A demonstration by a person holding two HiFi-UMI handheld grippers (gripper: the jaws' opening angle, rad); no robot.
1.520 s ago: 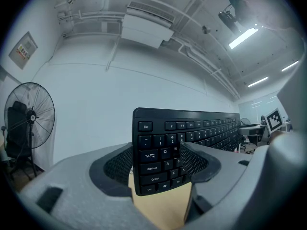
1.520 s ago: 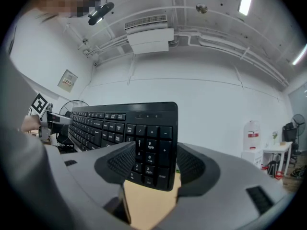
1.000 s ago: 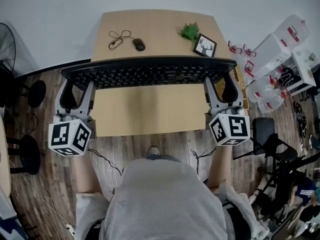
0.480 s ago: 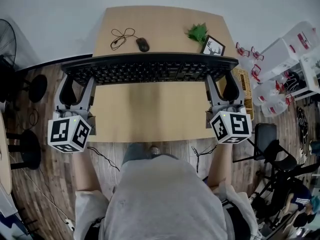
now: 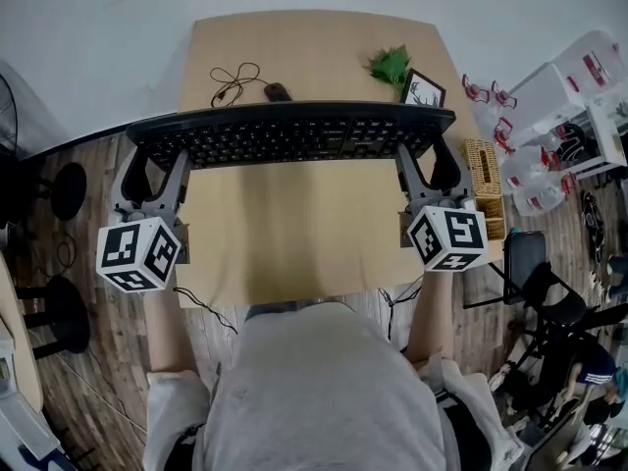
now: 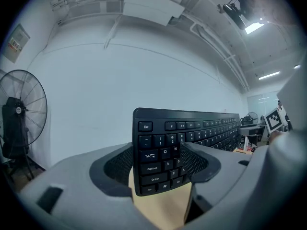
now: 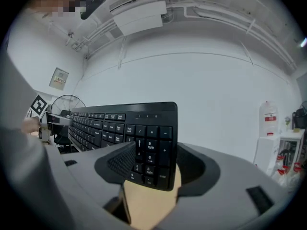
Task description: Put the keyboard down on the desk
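Note:
A long black keyboard (image 5: 294, 135) hangs level above the wooden desk (image 5: 294, 229), held at both ends. My left gripper (image 5: 157, 170) is shut on its left end, where the Esc and Tab keys (image 6: 160, 150) sit between the grey fingers (image 6: 115, 164). My right gripper (image 5: 424, 165) is shut on the number-pad end (image 7: 151, 138). The keyboard spans almost the full desk width, just in front of the mouse. Whether it touches the desktop cannot be told.
At the back of the desk lie a black mouse (image 5: 278, 91) with coiled cable (image 5: 231, 75), a small green plant (image 5: 390, 64) and a framed deer picture (image 5: 423, 90). A wicker basket (image 5: 483, 165), white containers (image 5: 549, 116) and a chair (image 5: 530, 263) stand right; stools (image 5: 69, 189) stand left.
Both grippers keep their hold. The person has come closer to the desk, and the keyboard now hangs a little farther over it, nearer the mouse.

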